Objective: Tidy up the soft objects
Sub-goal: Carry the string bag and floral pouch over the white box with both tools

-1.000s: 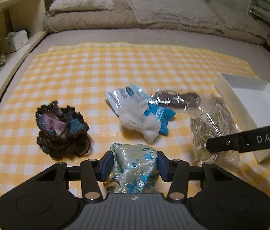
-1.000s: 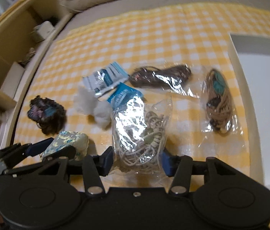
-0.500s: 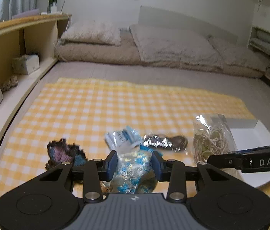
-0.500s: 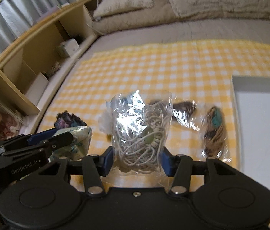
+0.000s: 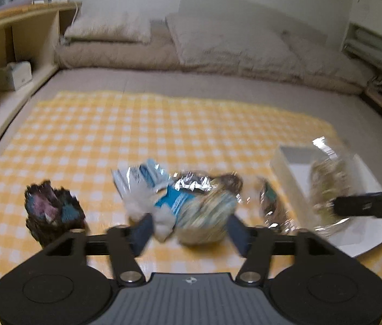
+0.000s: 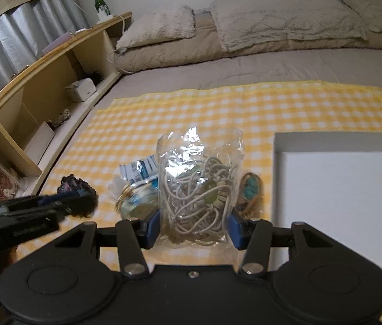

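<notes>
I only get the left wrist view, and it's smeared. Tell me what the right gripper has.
Observer: The right gripper is shut on a clear bag of pale cords, with one pad on each side of it.
Operator: Report the tray's inside. The bag blocks it for me.
Observer: The white tray lies to the right of the bag, and the part of its floor in view holds nothing.

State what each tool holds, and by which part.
Right tool: cord bag, by its lower sides. Left tool: open; floral pouch between its fingers; hold unclear.
</notes>
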Demonstrator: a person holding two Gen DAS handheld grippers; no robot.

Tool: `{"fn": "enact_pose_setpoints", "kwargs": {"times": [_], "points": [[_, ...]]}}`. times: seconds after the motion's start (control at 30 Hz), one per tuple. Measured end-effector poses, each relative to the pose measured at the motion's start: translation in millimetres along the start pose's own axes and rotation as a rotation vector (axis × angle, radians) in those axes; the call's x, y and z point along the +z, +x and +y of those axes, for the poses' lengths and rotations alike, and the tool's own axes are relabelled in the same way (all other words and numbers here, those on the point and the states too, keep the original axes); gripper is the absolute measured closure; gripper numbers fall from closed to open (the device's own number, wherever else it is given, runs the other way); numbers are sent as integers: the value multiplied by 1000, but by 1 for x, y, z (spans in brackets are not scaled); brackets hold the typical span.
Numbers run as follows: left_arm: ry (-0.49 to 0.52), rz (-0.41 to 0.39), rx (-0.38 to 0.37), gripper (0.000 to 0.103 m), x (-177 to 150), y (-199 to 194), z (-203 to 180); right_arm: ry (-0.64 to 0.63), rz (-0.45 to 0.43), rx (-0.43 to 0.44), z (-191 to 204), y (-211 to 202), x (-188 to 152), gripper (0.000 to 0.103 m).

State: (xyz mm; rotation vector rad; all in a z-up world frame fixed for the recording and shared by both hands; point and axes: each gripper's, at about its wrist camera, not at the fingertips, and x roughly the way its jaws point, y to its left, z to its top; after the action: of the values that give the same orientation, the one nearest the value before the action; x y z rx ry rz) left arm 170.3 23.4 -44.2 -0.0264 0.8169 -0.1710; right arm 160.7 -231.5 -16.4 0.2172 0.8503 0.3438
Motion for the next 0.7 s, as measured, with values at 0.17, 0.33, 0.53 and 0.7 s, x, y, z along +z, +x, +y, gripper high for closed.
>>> {"fn": "enact_pose_setpoints", "kwargs": {"times": [0.17, 0.33, 0.53, 0.7], "points": [[50, 29, 1, 18, -2, 32, -8, 23, 14, 9, -8, -2, -1, 51], [230, 8, -20, 17, -3, 56, -42, 25, 9, 19, -10, -4, 1, 51], [374, -45, -1, 17, 2, 85, -69, 35, 10, 18, -15, -2, 2, 51], [387, -41, 84, 17, 10, 113, -67, 38, 7, 7, -19, 0, 4, 51]]}}
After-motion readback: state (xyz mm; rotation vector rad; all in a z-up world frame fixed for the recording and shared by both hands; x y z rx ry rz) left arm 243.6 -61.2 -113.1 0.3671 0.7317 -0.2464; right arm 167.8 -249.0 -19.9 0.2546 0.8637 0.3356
